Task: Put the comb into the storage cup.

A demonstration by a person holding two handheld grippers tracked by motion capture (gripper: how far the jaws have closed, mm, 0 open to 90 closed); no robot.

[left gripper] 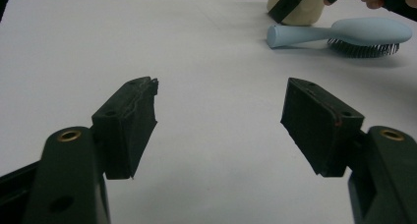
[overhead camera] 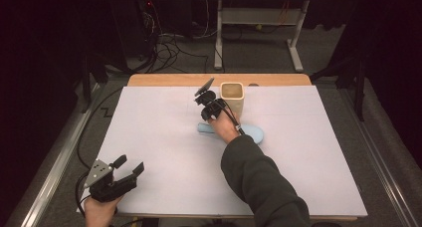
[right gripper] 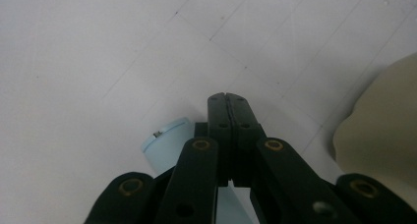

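Beige cup [overhead camera: 232, 95] at 12 o'clock, contents hidden. Pale blue hairbrush [overhead camera: 254, 133] bristles-down. Right gripper [overhead camera: 205, 100] pinched shut, empty; left gripper [overhead camera: 130, 169] gaping, empty.

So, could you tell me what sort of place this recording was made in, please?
Probably a lab or workshop test bench: a table under a white sheet, loose cables on the carpeted floor behind, and a bare metal stand in the dark.

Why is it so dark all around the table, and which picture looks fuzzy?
High view: light falls on the white table, while the floor and edges sink into black. Left gripper view: the near fingers look soft, and the blue hairbrush casts a faint shadow. Right gripper view: the cream cup at the edge is a blur.
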